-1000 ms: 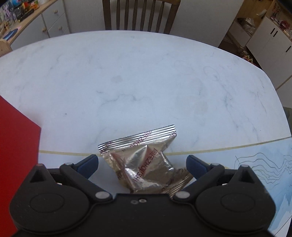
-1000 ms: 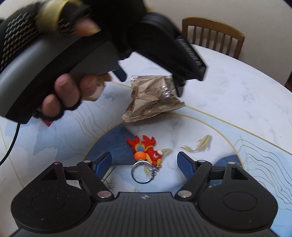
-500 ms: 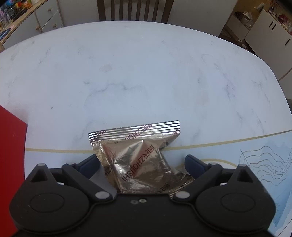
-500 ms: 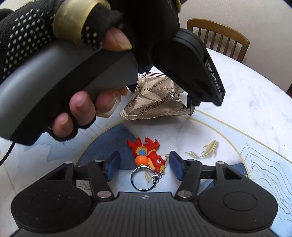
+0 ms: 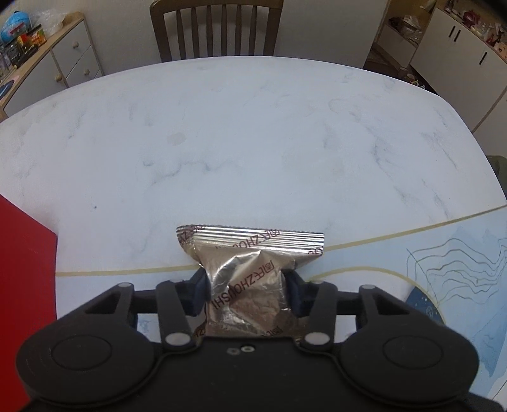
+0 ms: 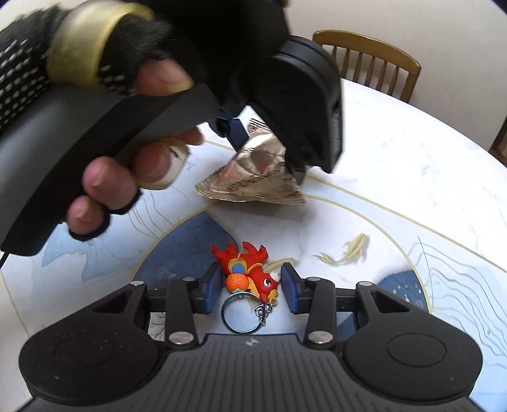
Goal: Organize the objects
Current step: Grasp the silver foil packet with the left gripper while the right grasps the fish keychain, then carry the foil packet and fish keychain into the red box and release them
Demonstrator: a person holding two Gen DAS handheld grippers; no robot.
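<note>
A crinkled gold foil snack packet (image 5: 250,253) is pinched at its near half by my left gripper (image 5: 247,296), whose blue pads press both sides. The right wrist view shows the same left gripper (image 6: 266,152) in a gloved hand (image 6: 104,152), holding the packet (image 6: 250,187) tilted just over the table. Below it, a red fish keychain (image 6: 250,272) with a metal ring (image 6: 239,315) lies on the painted tabletop. My right gripper (image 6: 250,288) is closed in around it, pads against its sides.
The white marble table (image 5: 253,142) has a blue and gold painted area (image 6: 443,301) near me. A red flat object (image 5: 22,285) sits at the left edge. A wooden chair (image 5: 215,28) stands beyond the far edge, with cabinets (image 5: 459,57) behind.
My left gripper's fingers have closed from wide apart onto the foil packet. My right gripper has moved forward over the keychain and narrowed its fingers around it.
</note>
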